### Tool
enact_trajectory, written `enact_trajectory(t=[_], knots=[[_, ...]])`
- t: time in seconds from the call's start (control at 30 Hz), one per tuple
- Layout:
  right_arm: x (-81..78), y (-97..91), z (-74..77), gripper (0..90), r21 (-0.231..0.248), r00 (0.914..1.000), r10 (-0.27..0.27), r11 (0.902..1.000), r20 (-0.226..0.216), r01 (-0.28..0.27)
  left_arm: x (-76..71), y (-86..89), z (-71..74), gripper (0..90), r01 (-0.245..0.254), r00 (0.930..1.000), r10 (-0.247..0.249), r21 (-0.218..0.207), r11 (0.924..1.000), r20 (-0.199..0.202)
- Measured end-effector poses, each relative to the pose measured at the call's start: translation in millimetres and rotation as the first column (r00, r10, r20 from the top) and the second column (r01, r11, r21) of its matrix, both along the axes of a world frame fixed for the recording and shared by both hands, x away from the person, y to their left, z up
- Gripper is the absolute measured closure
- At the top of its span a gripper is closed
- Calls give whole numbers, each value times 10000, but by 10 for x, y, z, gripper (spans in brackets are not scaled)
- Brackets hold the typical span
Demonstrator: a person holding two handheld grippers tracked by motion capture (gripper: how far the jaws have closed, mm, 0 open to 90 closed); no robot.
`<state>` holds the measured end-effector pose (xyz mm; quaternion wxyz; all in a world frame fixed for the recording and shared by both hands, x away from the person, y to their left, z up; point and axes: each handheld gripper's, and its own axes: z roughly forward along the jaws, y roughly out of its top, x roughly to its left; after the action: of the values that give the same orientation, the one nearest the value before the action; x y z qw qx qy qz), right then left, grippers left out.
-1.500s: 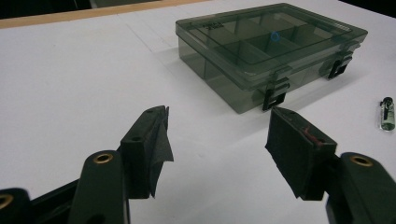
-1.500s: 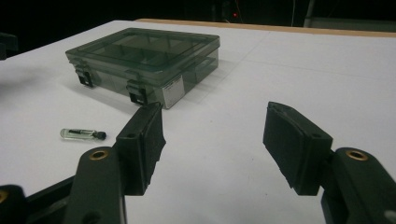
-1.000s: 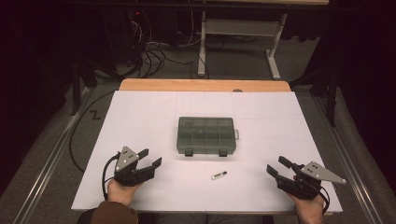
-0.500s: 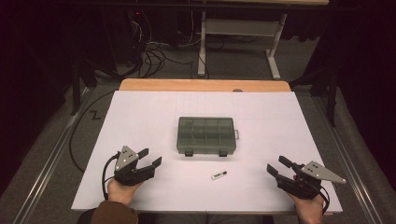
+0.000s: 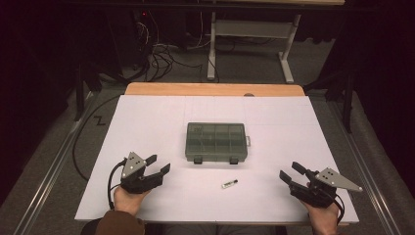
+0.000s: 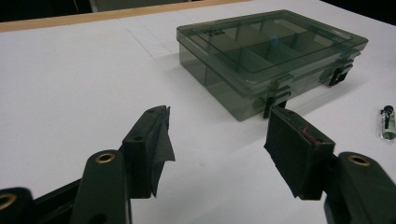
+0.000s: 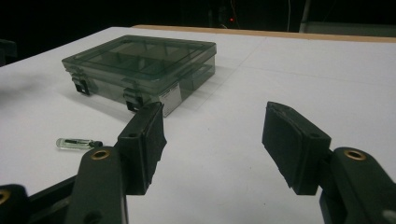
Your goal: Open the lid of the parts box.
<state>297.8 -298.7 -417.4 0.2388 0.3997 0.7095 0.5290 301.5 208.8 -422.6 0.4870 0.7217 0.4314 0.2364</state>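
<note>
While both grippers' fingers gape empty, smoky translucent compartment box (image 5: 216, 142) shut, two black latches, small vial (image 5: 229, 184) nearby.

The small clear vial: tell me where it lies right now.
In the high view the vial lies flat on the white table, just in front of the closed compartment box, between both grippers.

No text can be read with certainty. On the far left corner of the lid of the organiser box (image 6: 271, 51), small embossed lettering is seen in the left gripper view, but it is too small and blurred to be made out. A pale label (image 7: 169, 99) is stuck to the right end wall of the box; nothing legible is shown on it. A black Z-shaped mark (image 5: 100, 120) is seen on the floor to the left of the table.
</note>
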Motion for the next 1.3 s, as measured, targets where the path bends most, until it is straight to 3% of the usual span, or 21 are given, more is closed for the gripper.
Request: enact_trajectory(t=[1.3], knots=[[177,166,8,426,-62,9996,271,9996,50,-271,169,-127,1,413,120,9998,-120,56,9999,143]])
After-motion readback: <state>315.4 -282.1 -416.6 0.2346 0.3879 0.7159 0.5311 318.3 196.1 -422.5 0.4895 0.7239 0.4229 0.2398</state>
